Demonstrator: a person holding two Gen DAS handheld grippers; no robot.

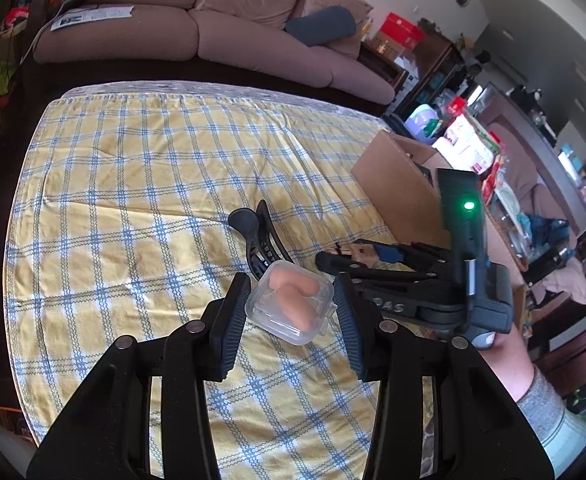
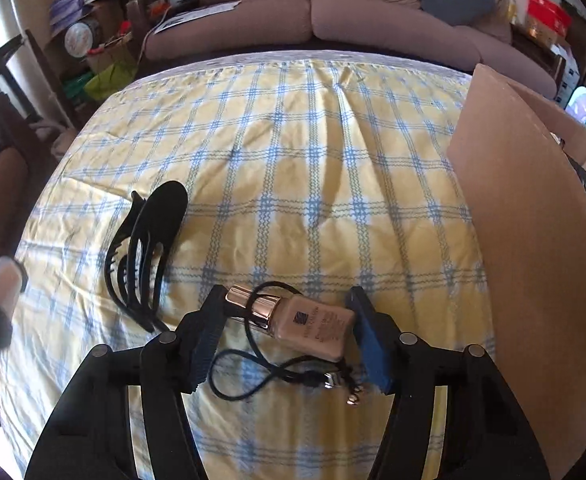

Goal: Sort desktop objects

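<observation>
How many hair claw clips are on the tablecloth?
1: the black claw clip lies left of the foundation bottle, just beyond the earplug case. The cardboard box may hide others.

The foundation bottle (image 2: 313, 326) label is too blurred to read; cardboard box (image 2: 533, 240) interior hidden.

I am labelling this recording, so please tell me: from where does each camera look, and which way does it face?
Left wrist: sits on the left tool, looks across the checked tablecloth toward the sofa; its fingers flank a clear earplug case; the right tool and forearm show.
Right wrist: sits on the right tool, faces the sofa too; fingers flank a foundation bottle and black cord.
Shared: black hair claw, cardboard box, tablecloth.
</observation>
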